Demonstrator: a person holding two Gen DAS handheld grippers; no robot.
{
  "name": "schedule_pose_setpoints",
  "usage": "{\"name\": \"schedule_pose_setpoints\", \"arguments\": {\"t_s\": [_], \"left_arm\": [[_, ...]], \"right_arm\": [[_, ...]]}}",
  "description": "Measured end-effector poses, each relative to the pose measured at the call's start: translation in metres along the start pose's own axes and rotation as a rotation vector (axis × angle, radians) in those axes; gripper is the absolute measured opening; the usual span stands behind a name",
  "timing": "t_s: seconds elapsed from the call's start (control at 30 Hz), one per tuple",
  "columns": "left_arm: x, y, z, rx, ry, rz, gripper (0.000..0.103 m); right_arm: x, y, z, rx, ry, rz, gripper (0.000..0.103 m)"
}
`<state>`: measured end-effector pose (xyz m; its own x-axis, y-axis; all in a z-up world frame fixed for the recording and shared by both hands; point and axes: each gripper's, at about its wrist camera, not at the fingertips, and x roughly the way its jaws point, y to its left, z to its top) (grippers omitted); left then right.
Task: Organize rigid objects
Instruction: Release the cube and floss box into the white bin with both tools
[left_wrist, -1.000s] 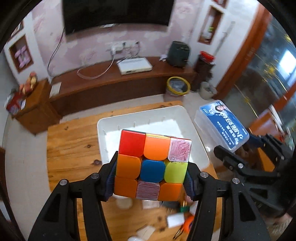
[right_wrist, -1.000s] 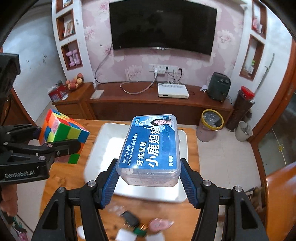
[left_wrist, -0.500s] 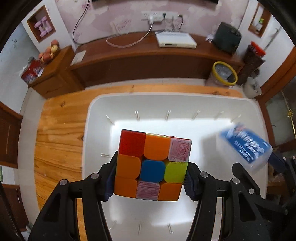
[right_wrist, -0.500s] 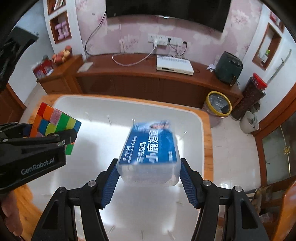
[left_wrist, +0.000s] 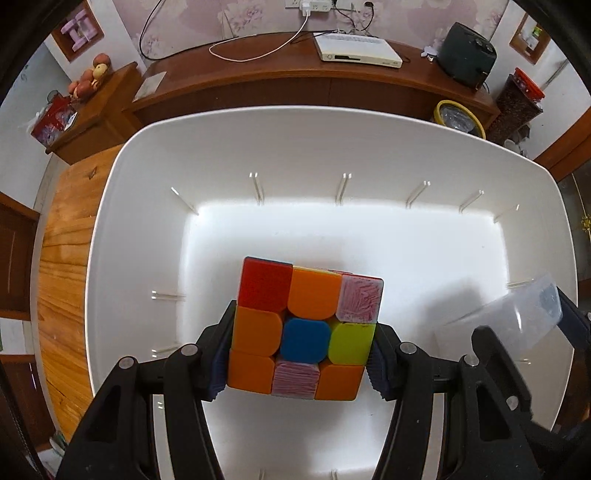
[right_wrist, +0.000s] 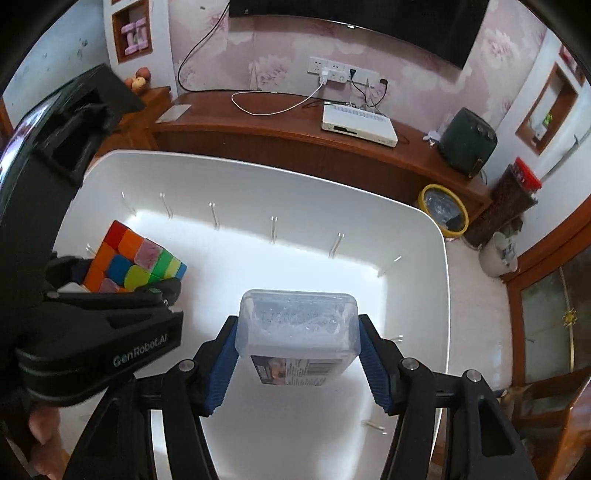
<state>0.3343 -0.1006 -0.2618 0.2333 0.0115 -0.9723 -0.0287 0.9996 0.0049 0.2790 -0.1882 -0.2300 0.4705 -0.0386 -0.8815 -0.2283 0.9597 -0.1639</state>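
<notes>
The cube (left_wrist: 304, 328) is clamped in the left gripper (left_wrist: 297, 354) jaws over the white bin (left_wrist: 110, 229); its underside is hidden. The clear box (right_wrist: 298, 334) is pinched by the right gripper (right_wrist: 297, 363), label mostly unreadable.

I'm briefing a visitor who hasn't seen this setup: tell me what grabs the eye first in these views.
The bright puzzle cube stands out, clamped in the left gripper low inside the big white tub. Beside it, toward the tub's right side, the right gripper holds a clear plastic box, tipped so that its printed label faces down.
</notes>
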Motion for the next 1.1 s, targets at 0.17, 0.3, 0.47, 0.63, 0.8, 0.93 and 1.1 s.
{"name": "schedule_pose_setpoints", "arguments": {"t_s": [0.17,0.3,0.47,0.63,0.8,0.93,1.1], "left_arm": [[-0.004,0.003,0.001,-0.018,-0.006,-0.025,0.064],[-0.014,0.004,0.000,-0.025,-0.003,-0.059,0.080],[-0.034,0.002,-0.008,0.010,-0.047,-0.043,0.092],[-0.058,0.010,-0.018,-0.001,-0.060,-0.082,0.096],[-0.094,0.019,-0.030,-0.016,-0.109,-0.108,0.096],[-0.128,0.022,-0.044,-0.018,-0.152,-0.106,0.096],[-0.164,0.027,-0.064,-0.024,-0.183,-0.138,0.096]], "right_arm": [[0.007,0.006,-0.011,-0.058,0.026,-0.026,0.073],[0.001,0.008,-0.020,-0.067,0.024,-0.002,0.074],[-0.015,0.008,-0.031,-0.028,0.012,0.050,0.078],[-0.037,0.007,-0.042,-0.004,-0.010,0.086,0.079],[-0.069,0.004,-0.050,0.033,-0.046,0.136,0.079],[-0.096,0.002,-0.057,0.055,-0.080,0.163,0.079],[-0.132,0.003,-0.070,0.064,-0.124,0.192,0.079]]}}
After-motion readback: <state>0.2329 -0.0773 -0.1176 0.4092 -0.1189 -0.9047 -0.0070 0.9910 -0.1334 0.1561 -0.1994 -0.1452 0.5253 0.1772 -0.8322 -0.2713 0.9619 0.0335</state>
